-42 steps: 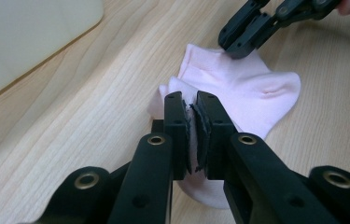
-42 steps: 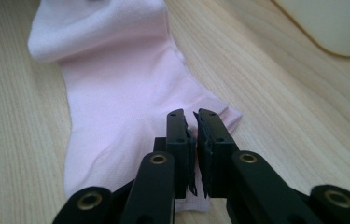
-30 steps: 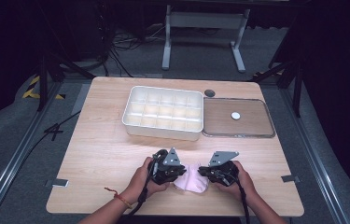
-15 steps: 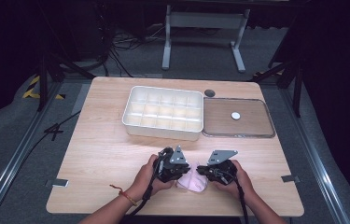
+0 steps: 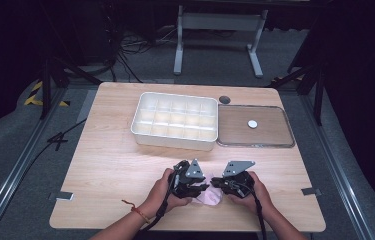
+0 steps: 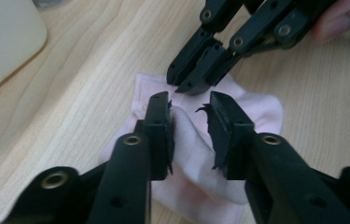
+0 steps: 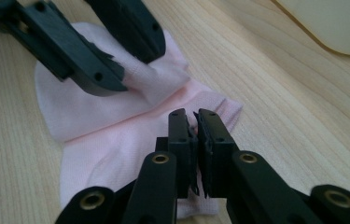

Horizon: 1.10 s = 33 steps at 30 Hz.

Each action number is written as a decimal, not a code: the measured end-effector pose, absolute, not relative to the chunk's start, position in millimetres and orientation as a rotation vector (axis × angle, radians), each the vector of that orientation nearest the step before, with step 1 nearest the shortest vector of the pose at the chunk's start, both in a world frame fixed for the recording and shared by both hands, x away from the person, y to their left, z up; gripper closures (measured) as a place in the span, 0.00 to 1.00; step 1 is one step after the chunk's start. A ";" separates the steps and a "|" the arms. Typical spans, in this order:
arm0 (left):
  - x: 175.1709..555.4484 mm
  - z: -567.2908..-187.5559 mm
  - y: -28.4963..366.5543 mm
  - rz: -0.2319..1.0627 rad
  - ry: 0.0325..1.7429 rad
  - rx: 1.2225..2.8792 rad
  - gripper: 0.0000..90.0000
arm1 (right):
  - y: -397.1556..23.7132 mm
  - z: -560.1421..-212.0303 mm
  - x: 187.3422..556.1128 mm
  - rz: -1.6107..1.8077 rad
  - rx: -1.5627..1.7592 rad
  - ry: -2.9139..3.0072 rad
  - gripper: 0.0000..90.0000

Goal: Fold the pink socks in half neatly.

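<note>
A pink sock lies folded on the wooden table near its front edge, between the two hands. My left gripper has just been opening its jaws. A raised fold of the sock stands between them and leans on one pad, and the other pad is clear of it. My right gripper faces it from the other side, shut on the sock's edge. In the high view the left gripper and right gripper nearly meet tip to tip over the sock.
A white compartment box stands at the middle back of the table. To its right lies a flat brown tray holding a small white disc. A dark round cap sits behind them. The table's front edge runs just below the hands.
The left gripper's jaws have parted from the sock fold they pinched, and that hand has shifted slightly right. The right gripper has kept still.
</note>
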<state>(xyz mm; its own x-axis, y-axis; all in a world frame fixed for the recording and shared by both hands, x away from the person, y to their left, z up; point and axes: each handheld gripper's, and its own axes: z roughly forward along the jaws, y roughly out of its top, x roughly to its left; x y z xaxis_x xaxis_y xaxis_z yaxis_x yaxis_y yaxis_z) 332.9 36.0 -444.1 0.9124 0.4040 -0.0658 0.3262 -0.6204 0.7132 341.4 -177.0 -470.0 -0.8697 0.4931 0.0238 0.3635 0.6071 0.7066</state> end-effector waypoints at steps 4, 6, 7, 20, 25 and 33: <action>332.4 -432.4 47.1 0.136 0.518 2.226 0.71 | -177.4 -469.9 341.6 1.109 0.707 2.657 0.94; 331.6 -426.9 54.9 0.152 0.535 2.199 0.71 | -177.7 -470.0 341.7 1.111 0.712 2.661 0.94; 331.5 -424.7 59.3 0.153 0.533 2.185 0.71 | -177.6 -470.1 341.9 1.113 0.709 2.660 0.94; 319.4 -453.6 48.4 0.103 0.419 2.327 0.87 | -177.6 -470.4 341.5 1.112 0.715 2.667 0.94; 314.5 -462.3 36.7 0.088 0.364 2.349 0.85 | -178.1 -470.6 341.4 1.114 0.720 2.671 0.93; 316.1 -471.0 38.1 0.071 0.369 2.353 0.85 | -190.0 -450.2 339.6 1.213 0.726 2.557 0.94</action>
<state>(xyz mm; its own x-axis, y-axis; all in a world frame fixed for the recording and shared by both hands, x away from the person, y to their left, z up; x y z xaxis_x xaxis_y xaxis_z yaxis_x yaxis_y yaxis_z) 316.1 38.1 -471.0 0.9572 0.2842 -0.0553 0.2430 -0.6846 0.6872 339.6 -190.0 -450.2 -0.8540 0.5201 0.0131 0.3392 0.5375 0.7720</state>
